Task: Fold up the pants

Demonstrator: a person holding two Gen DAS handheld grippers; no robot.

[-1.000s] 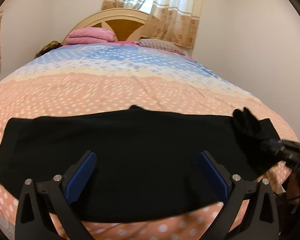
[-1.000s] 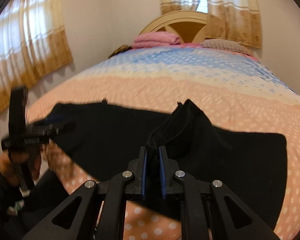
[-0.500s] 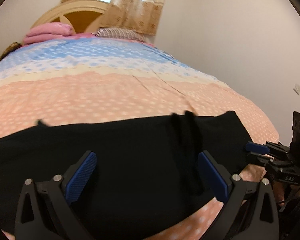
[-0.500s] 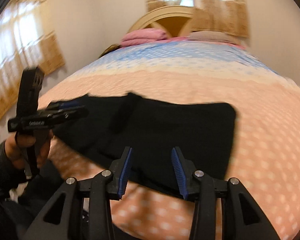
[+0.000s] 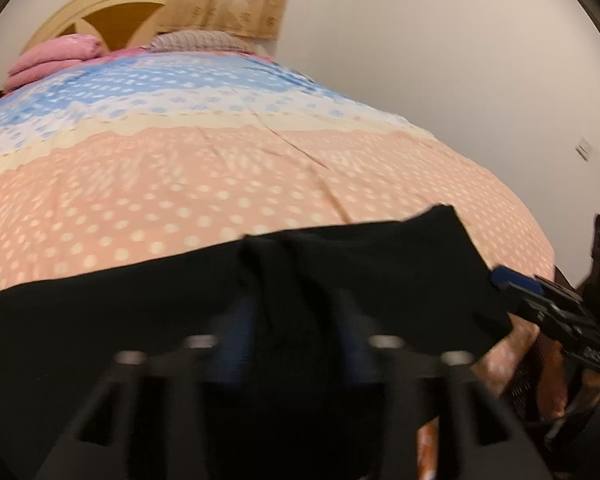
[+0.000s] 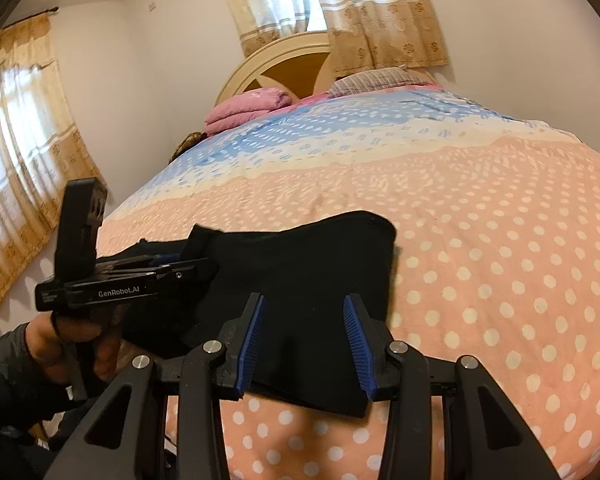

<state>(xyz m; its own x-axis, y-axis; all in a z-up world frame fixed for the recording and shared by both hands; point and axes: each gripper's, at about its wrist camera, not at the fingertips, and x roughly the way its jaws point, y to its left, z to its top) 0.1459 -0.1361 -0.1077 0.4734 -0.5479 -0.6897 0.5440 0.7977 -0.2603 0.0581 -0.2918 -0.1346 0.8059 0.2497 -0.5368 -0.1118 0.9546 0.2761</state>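
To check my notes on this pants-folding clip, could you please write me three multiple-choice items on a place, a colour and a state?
1. Where does the pink folded blanket lie?
A. By the headboard
B. On the floor
C. On top of the pants

2. What colour are the pants?
A. White
B. Black
C. Red

3. How does the right gripper stand?
A. Shut on a pillow
B. Shut on the pants
C. Open, gripping nothing

Key:
1 A: the blanket sits at the far end of the bed, against the headboard.
2 B: the cloth is black against the dotted peach bedspread.
3 C: its jaws have just been opening, and the blue pads stand apart above the pants without pressing on them.
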